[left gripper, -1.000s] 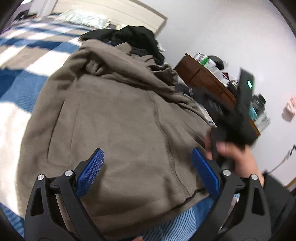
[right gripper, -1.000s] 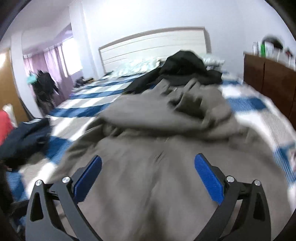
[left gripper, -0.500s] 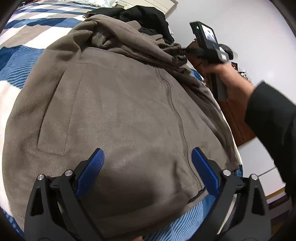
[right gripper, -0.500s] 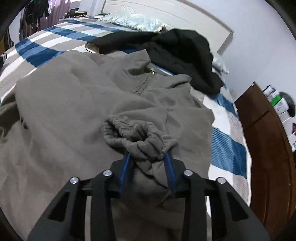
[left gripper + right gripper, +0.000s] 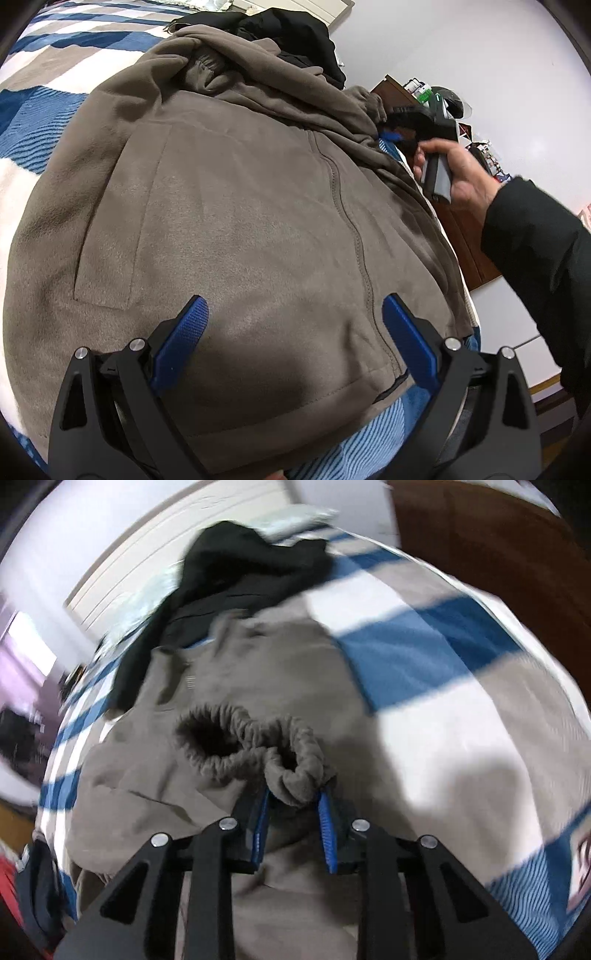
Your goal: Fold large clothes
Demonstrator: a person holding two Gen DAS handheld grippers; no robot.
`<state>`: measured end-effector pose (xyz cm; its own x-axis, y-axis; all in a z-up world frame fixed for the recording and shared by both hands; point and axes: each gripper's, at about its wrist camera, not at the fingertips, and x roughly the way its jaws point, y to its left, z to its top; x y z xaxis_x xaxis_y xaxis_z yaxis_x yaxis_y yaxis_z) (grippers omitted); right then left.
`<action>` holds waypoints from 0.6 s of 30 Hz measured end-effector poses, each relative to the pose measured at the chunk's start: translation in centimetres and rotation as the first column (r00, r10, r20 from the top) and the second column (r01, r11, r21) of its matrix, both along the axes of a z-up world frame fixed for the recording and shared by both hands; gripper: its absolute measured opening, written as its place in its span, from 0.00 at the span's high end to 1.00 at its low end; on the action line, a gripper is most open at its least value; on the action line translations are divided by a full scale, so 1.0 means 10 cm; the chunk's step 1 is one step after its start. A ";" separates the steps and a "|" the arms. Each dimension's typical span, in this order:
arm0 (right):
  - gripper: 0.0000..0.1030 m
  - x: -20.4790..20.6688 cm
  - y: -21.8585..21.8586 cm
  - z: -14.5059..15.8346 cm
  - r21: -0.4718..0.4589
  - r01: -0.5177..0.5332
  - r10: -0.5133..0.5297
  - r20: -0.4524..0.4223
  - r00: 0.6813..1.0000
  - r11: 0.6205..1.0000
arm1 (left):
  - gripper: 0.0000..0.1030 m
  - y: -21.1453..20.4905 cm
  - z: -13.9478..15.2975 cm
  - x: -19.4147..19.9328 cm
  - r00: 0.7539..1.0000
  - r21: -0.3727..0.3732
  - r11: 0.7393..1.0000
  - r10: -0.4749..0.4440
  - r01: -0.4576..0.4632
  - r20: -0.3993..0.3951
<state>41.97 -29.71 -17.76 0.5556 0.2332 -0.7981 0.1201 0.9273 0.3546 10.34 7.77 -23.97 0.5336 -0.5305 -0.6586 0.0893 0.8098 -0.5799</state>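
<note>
The right gripper (image 5: 293, 806) had its blue pads pressed in on the gathered elastic cuff (image 5: 291, 771) of the brown fleece jacket's sleeve, the bunched cloth pinched between them and the open mouth of the cuff curling off to the left. The left gripper (image 5: 295, 332) hung over the lower front of the jacket (image 5: 240, 221) with its blue pads spread wide and nothing between them, just above the fleece near the hem; whether they touched the cloth could not be told. The jacket lay front up across the bed (image 5: 33, 110), its zipper seam running up the middle and a patch pocket to the left, the hem toward the camera. In the left wrist view the person's right hand (image 5: 461, 173) gripped the handle of the right gripper at the jacket's far right edge, where the sleeve end was lifted. A black garment (image 5: 236, 565) lay heaped beyond the jacket's collar, toward the pale headboard (image 5: 155, 554). The bedcover was checked in blue, white and grey, and a dark wooden dresser (image 5: 465, 229) stood beside the bed on the right.
</note>
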 end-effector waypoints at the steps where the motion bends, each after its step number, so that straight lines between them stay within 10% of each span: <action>1: 0.67 -0.05 -0.03 -0.01 0.022 0.004 -0.004 -0.005 1.000 1.000 | 0.10 0.01 0.00 -0.01 1.000 -0.005 1.000 0.002 -0.002 -0.001; 4: 0.20 -0.15 -0.05 0.13 0.008 0.025 -0.025 0.031 0.999 1.000 | 0.10 0.00 0.01 -0.01 1.000 0.004 1.000 -0.003 0.003 0.001; 10: 0.13 -0.20 0.10 0.57 0.028 -0.059 0.053 0.189 0.981 0.998 | 0.10 0.01 0.00 -0.02 1.000 0.013 1.000 -0.009 0.009 -0.004; 18: 0.05 0.28 0.61 0.37 -0.262 -0.149 0.153 -0.003 0.988 0.954 | 0.10 -0.03 0.01 -0.01 1.000 0.033 0.999 -0.016 0.017 -0.012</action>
<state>44.79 -23.59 -14.03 0.5441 0.1006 -0.8329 -0.0326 0.9946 0.0989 10.29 7.45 -23.91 0.5169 -0.5169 -0.6823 0.0959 0.8270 -0.5539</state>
